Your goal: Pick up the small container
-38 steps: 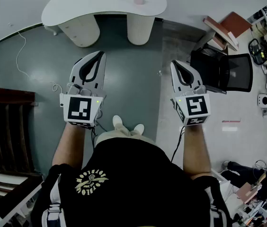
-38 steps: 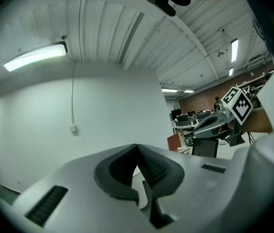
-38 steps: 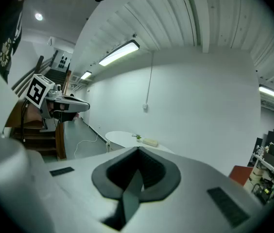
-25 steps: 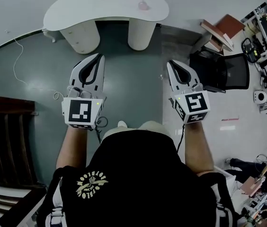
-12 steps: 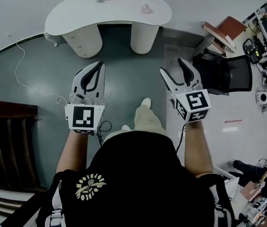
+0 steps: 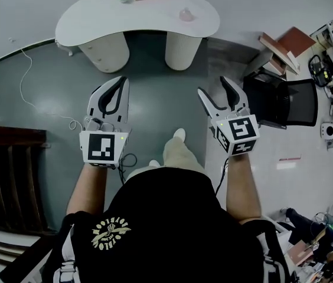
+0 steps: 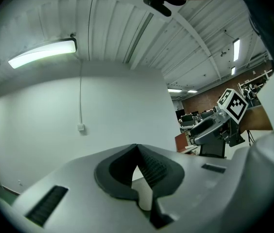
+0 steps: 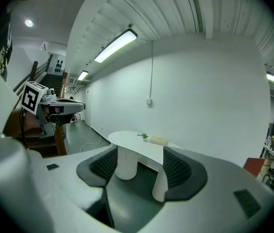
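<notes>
Showing the small pink container (image 6: pixel 186 15) on the white worktop (image 6: pixel 95 16), toward its right end; too small to tell its axis. Well short of the worktop hover the left tool (image 6: pixel 121 82), pressed together, and the right tool (image 6: pixel 214 87), its jaws just opened wide and empty. The shirt emblem (image 6: pixel 108 232) has unreadable lettering.

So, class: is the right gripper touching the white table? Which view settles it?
Apart. The head view shows floor between the right gripper and the white table; its jaws have just been opening, nothing between them.
</notes>
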### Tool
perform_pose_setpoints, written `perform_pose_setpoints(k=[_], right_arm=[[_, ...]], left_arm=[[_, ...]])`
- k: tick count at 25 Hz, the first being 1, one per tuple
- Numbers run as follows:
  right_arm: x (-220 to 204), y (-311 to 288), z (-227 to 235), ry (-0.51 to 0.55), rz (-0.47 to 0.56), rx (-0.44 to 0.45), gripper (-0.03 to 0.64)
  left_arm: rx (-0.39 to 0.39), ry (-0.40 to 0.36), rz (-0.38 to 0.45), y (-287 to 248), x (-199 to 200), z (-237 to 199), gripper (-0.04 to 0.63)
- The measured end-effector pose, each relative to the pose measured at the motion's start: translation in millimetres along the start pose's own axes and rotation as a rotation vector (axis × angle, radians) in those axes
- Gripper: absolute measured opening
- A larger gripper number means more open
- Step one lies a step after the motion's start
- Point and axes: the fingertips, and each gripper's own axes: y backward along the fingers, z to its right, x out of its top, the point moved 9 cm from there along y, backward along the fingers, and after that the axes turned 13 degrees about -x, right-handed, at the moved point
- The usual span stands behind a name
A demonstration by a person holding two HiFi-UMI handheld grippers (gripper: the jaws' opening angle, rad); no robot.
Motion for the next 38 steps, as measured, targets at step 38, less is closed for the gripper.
perform_pose_setpoints(k=[38], right_arm=[[29, -158, 173, -0.023, 0.068, 0.162, 0.282]], left_arm=[[0.053, 0.028, 0.053, -223, 52, -26, 0.008]])
